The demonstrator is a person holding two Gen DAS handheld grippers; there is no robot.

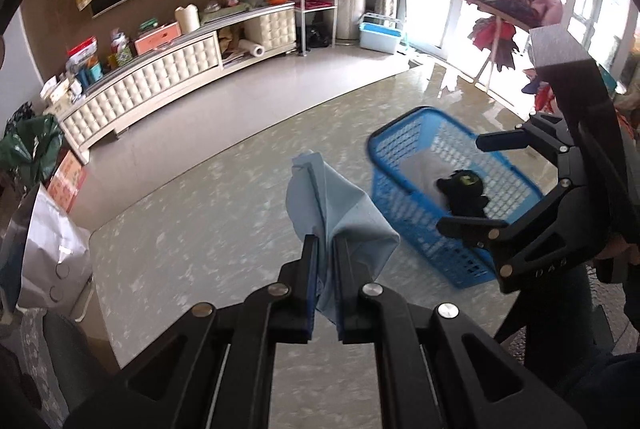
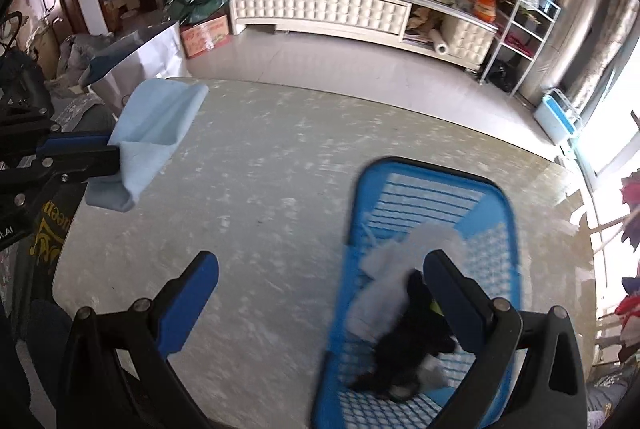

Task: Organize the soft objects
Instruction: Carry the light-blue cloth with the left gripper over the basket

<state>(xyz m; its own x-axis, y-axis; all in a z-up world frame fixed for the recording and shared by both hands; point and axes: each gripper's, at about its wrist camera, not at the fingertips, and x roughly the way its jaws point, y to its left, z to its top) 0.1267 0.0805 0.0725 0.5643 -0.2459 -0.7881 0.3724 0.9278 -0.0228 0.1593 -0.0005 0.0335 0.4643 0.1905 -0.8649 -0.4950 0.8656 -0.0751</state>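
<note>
From the left wrist view, the left gripper (image 1: 326, 249) pinches a light blue cloth (image 1: 340, 205) above the table (image 1: 192, 229), left of the blue basket (image 1: 404, 205); from the right wrist view, the right gripper (image 2: 320, 281) hangs with jaws spread over the basket, so the cloth is best carried over the rim before letting go.

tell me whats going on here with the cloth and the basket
A person is tidying soft things with two handheld grippers. The left gripper is shut on a light blue cloth, held above the table. The right gripper is open over the blue basket, which already holds a black plush toy and a pale cloth.
</note>
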